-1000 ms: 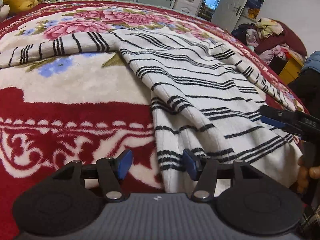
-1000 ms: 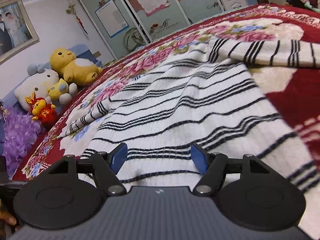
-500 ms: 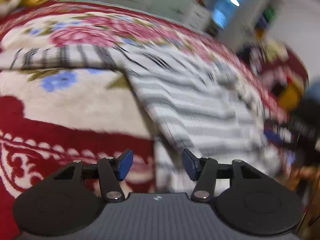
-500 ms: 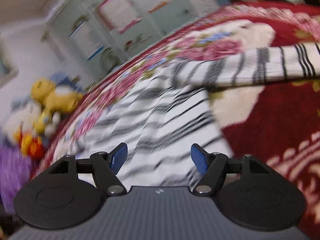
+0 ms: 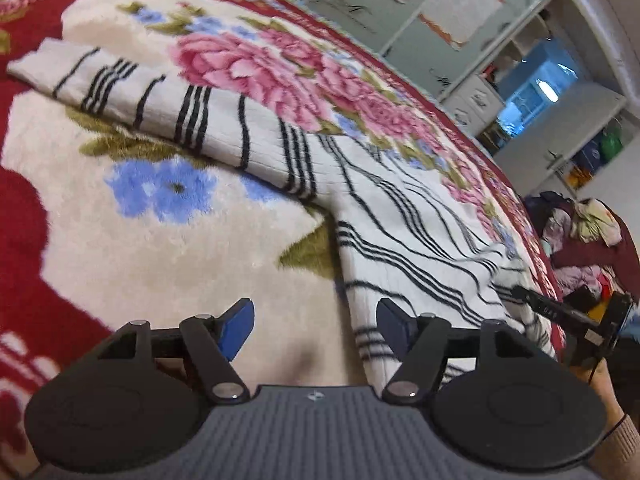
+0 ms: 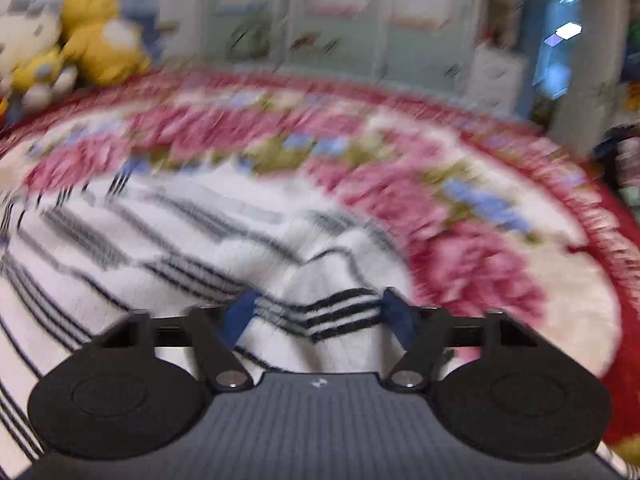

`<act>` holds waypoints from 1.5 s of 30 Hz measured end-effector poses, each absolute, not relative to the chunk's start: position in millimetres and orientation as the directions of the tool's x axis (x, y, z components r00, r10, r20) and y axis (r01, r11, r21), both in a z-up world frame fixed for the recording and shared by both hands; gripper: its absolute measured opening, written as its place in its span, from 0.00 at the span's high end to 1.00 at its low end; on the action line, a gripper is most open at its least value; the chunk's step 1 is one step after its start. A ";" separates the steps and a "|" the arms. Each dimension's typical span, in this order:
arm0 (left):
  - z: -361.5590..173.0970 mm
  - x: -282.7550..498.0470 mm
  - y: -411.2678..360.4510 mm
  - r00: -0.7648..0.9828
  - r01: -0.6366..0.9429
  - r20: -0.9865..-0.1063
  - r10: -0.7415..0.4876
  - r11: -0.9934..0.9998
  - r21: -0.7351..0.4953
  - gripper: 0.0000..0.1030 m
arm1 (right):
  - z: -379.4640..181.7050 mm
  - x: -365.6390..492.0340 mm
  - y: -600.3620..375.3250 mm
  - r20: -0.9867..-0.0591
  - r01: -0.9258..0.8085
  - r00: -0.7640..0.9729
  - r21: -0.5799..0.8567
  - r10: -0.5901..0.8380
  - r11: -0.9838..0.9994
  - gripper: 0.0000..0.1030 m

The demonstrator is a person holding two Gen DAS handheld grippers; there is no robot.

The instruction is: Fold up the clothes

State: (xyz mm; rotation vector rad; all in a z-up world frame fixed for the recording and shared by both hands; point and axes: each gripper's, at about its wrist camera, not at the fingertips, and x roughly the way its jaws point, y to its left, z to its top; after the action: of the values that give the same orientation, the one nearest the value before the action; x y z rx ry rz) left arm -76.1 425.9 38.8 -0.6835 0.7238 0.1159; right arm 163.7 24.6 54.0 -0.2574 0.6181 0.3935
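Cream knit crossed by thin black stripes, the sweater (image 5: 400,216) was spread on a plush floral blanket (image 5: 140,240) covering the bed. Only in the left wrist view was its long sleeve (image 5: 160,108) seen, stretched flat toward the upper left, and the right gripper (image 5: 532,300) was seen there at the far edge of the garment, with a heap of other clothes (image 5: 580,232) beyond the bed. Only in the right wrist view, which was blurred, were the yellow plush toys (image 6: 96,40) seen at the head of the bed. The left gripper (image 5: 316,324) was held with jaws apart above bare blanket, the sweater's side edge lying just beside its right finger. The right gripper's (image 6: 318,314) jaws were also spread, with a raised, rumpled fold (image 6: 320,308) of the sweater lying between them; contact could not be judged.
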 end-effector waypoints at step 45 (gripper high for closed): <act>26.2 -196.4 309.2 0.684 0.079 -0.681 -0.260 0.955 -0.286 0.33 | 44.9 51.9 337.3 -0.588 -0.776 0.622 -0.553 0.517 0.304 0.56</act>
State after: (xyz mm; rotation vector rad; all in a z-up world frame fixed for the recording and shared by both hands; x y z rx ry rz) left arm -196.4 309.2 26.2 -0.2424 0.7965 -0.1920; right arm 51.9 337.3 44.9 -0.9179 0.3261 0.8761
